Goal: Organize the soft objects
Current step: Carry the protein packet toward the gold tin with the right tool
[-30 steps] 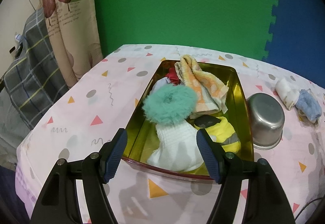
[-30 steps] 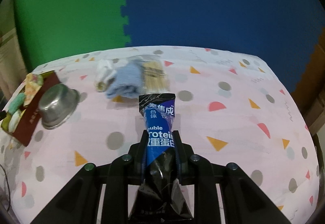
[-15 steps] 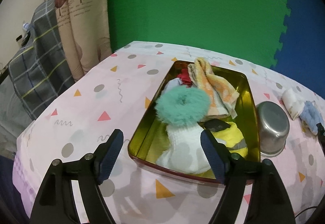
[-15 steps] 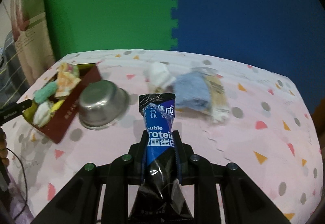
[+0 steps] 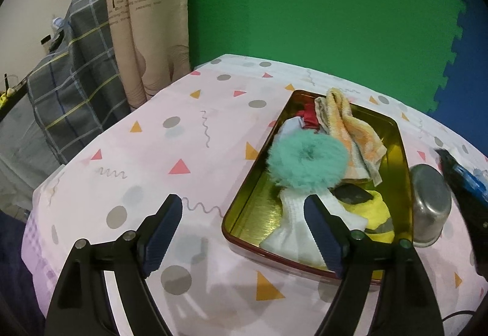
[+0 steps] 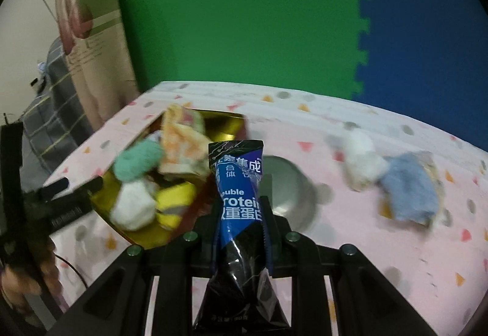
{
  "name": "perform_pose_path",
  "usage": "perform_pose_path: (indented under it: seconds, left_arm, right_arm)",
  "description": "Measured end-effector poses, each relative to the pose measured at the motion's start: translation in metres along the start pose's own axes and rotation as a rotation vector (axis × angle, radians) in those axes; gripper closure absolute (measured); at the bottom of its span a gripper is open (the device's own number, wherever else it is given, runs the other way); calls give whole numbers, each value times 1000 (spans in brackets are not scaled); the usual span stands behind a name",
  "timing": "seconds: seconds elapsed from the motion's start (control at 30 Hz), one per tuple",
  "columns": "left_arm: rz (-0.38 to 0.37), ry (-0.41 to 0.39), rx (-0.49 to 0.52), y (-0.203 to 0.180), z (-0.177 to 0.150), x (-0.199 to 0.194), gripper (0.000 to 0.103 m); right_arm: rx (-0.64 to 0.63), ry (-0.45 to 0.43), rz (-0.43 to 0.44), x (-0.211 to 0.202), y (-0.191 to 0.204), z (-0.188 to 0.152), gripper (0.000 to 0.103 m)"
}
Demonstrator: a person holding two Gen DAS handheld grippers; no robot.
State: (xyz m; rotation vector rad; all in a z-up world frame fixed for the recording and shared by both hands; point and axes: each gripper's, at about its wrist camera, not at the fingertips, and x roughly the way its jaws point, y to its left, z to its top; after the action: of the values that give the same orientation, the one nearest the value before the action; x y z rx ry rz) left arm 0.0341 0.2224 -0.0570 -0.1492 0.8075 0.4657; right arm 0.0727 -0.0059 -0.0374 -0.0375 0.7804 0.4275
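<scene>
the right gripper [image 6: 239,214] squeezes a blue and black snack packet [image 6: 239,198] above the pink table [image 6: 350,229]. the left gripper [image 5: 244,232] is wide apart, holding nothing, near the gold metal tray [image 5: 259,208] of soft things.

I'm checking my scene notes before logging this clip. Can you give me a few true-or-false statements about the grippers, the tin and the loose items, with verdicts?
1. The right gripper is clamped on a blue protein bar wrapper. True.
2. The left gripper holds a sock. False: it is open and holds nothing.
3. The teal fluffy scrunchie lies inside the gold tin. True.
4. The metal bowl sits inside the tin. False: it sits on the tablecloth beside it.
</scene>
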Motion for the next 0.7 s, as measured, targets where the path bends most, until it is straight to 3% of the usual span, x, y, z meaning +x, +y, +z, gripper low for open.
perform_pose_path:
  seconds: [0.37,0.7]
  left_arm:
    - [9,11,-39,11,4,4,23]
    - [2,21,-79,20,5,7,23]
  right_arm:
    - [-75,39,62,50,66,30,81]
    - [-95,96,61,86,85,33,81]
